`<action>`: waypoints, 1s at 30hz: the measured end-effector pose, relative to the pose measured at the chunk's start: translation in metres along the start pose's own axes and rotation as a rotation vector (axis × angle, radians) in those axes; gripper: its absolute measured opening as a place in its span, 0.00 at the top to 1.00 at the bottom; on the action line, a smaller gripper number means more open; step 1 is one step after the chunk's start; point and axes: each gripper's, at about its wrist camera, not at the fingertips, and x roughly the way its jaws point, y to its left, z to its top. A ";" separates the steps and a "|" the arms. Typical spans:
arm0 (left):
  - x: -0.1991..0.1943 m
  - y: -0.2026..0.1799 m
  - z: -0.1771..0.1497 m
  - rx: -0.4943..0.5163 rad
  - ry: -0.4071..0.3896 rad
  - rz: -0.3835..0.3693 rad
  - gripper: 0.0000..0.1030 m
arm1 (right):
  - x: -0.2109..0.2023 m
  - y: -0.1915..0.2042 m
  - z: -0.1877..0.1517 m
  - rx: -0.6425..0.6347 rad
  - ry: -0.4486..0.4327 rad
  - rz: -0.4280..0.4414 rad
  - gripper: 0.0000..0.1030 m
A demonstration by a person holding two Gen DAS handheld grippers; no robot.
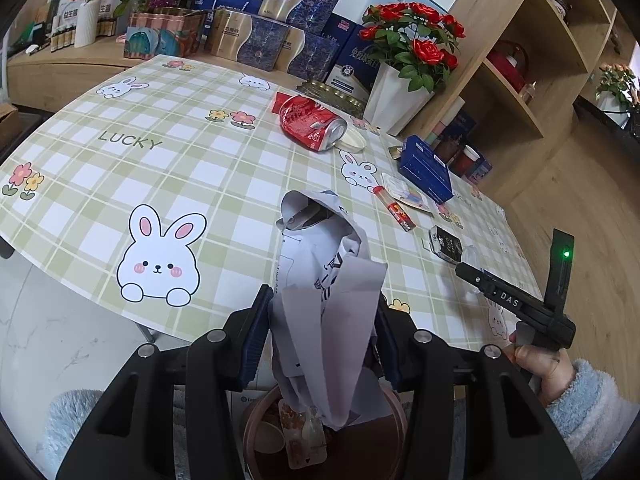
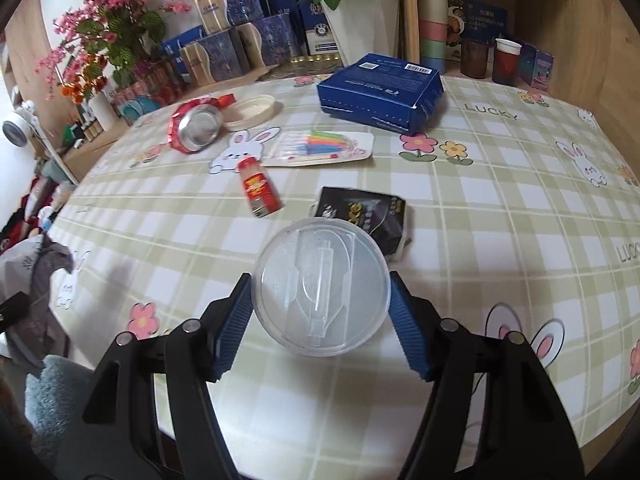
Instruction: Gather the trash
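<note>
Left wrist view: my left tool (image 1: 322, 344) is clamped on a crumpled grey-white paper bag (image 1: 324, 280), which stands up between the two blue pads. Directly beneath it, off the near edge of the surface (image 1: 200, 184), sits a round brown bin (image 1: 394, 432). Inside the bin I can make out a small paper cup and a clear snack wrapper. The bag hangs right over the bin's mouth, so dropping it looks like the next move. My right hand (image 1: 540, 364) holds the other tool at the far right.

Right wrist view: my right tool (image 2: 322, 320) sits half-wide around a clear round plastic lid (image 2: 324, 286), one pad on each side; I cannot tell whether the pads press on its rim. The lid lies flat on the surface, straight ahead. Beyond it lie a black wrapper (image 2: 372, 212), a red tube (image 2: 260, 190), a crushed red can (image 2: 196, 124) and a blue box (image 2: 380, 88).
</note>
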 end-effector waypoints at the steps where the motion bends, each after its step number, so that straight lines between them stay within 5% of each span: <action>1: -0.001 -0.001 -0.001 -0.001 -0.001 -0.004 0.55 | -0.003 0.001 -0.002 -0.001 -0.002 0.007 0.35; 30: -0.047 -0.051 -0.044 0.120 0.000 -0.057 0.55 | -0.090 0.055 -0.105 -0.132 0.012 0.201 0.35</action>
